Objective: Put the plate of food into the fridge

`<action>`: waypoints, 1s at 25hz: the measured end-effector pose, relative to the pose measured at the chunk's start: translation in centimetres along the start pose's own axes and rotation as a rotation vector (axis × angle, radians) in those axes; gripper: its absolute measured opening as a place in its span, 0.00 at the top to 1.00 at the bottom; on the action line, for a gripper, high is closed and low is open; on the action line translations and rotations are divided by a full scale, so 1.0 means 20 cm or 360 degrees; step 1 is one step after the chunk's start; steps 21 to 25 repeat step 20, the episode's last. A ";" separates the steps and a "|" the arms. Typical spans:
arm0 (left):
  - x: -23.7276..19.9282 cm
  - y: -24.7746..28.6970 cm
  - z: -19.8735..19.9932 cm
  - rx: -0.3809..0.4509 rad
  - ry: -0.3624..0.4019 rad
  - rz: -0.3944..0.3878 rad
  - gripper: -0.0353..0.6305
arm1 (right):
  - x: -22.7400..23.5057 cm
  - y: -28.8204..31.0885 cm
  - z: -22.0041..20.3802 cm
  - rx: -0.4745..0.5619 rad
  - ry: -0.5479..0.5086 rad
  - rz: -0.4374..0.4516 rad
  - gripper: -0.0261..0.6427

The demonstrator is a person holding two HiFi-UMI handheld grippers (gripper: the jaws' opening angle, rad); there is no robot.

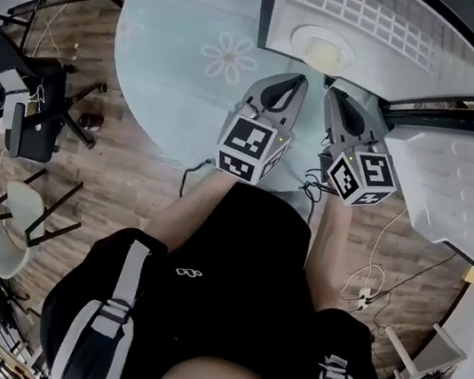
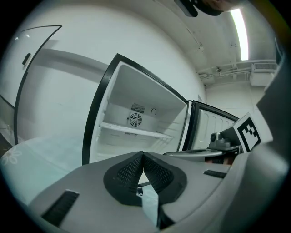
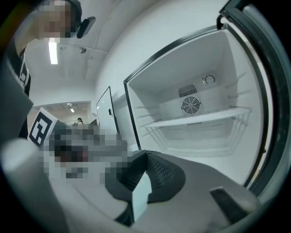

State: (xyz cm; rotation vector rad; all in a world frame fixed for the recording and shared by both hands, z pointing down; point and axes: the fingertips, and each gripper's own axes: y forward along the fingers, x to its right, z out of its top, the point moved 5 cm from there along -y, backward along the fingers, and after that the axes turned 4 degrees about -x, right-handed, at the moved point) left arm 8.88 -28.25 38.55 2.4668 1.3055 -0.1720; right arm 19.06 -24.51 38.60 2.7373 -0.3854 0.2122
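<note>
A white plate of pale yellow food (image 1: pixel 319 48) rests inside the open fridge (image 1: pixel 374 18), near the front edge of its compartment. My left gripper (image 1: pixel 301 79) points at it from just below, jaws shut with nothing between them. My right gripper (image 1: pixel 330 93) hangs beside it, also shut and holding nothing. In the left gripper view the left gripper's (image 2: pixel 142 154) black pads meet before the fridge's white shelf (image 2: pixel 132 130) and fan. The right gripper (image 3: pixel 145 154) faces the same shelf (image 3: pixel 200 119). Neither gripper view shows the plate.
The fridge door (image 1: pixel 454 180) stands swung open at the right, close to my right gripper. A pale round surface with a flower print (image 1: pixel 198 43) lies left of the fridge. Black chairs (image 1: pixel 42 116) and a white chair (image 1: pixel 15 224) stand on the wooden floor at left; cables (image 1: pixel 364 291) trail at right.
</note>
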 end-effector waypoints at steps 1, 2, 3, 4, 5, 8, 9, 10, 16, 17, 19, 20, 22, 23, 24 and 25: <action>0.02 -0.01 0.01 0.0008 0.0016 -0.0008 0.96 | -0.02 -0.01 0.01 -0.0008 -0.0032 -0.0002 0.96; 0.03 -0.01 0.01 0.0017 0.0026 -0.0016 0.96 | -0.03 -0.02 0.01 -0.0017 -0.0065 -0.0007 0.96; 0.05 -0.01 0.01 0.0025 0.0027 -0.0025 0.96 | -0.04 -0.03 0.01 -0.0026 -0.0095 -0.0016 0.96; 0.07 -0.02 0.01 0.0032 0.0016 -0.0034 0.96 | -0.04 -0.04 0.01 -0.0032 -0.0120 -0.0028 0.96; 0.08 -0.02 0.02 0.0041 0.0001 -0.0040 0.96 | -0.05 -0.05 0.01 -0.0032 -0.0141 -0.0038 0.96; 0.09 -0.04 0.03 0.0069 -0.0009 -0.0029 0.96 | -0.08 -0.06 0.03 0.0001 -0.0191 -0.0041 0.96; 0.08 -0.05 0.03 0.0072 -0.0010 -0.0024 0.96 | -0.09 -0.06 0.04 0.0011 -0.0209 -0.0040 0.96; 0.08 -0.05 0.03 0.0073 -0.0014 -0.0019 0.96 | -0.10 -0.06 0.05 0.0019 -0.0225 -0.0040 0.96; 0.09 -0.05 0.00 0.0066 -0.0025 -0.0010 0.96 | -0.13 -0.08 0.05 0.0045 -0.0260 -0.0034 0.96; 0.09 -0.04 0.00 0.0066 -0.0030 -0.0010 0.96 | -0.13 -0.08 0.05 0.0048 -0.0268 -0.0035 0.96; 0.09 -0.04 0.01 0.0070 -0.0048 -0.0011 0.96 | -0.13 -0.09 0.07 0.0059 -0.0287 -0.0039 0.96; 0.08 -0.04 0.01 0.0072 -0.0059 -0.0013 0.96 | -0.13 -0.09 0.07 0.0065 -0.0297 -0.0042 0.96; 0.08 -0.04 0.01 0.0072 -0.0059 -0.0013 0.96 | -0.13 -0.09 0.07 0.0065 -0.0297 -0.0042 0.96; 0.08 -0.04 0.01 0.0072 -0.0059 -0.0013 0.96 | -0.13 -0.09 0.07 0.0065 -0.0297 -0.0042 0.96; 0.08 -0.04 0.01 0.0072 -0.0059 -0.0013 0.96 | -0.13 -0.09 0.07 0.0065 -0.0297 -0.0042 0.96; 0.08 -0.04 0.01 0.0072 -0.0059 -0.0013 0.96 | -0.13 -0.09 0.07 0.0065 -0.0297 -0.0042 0.96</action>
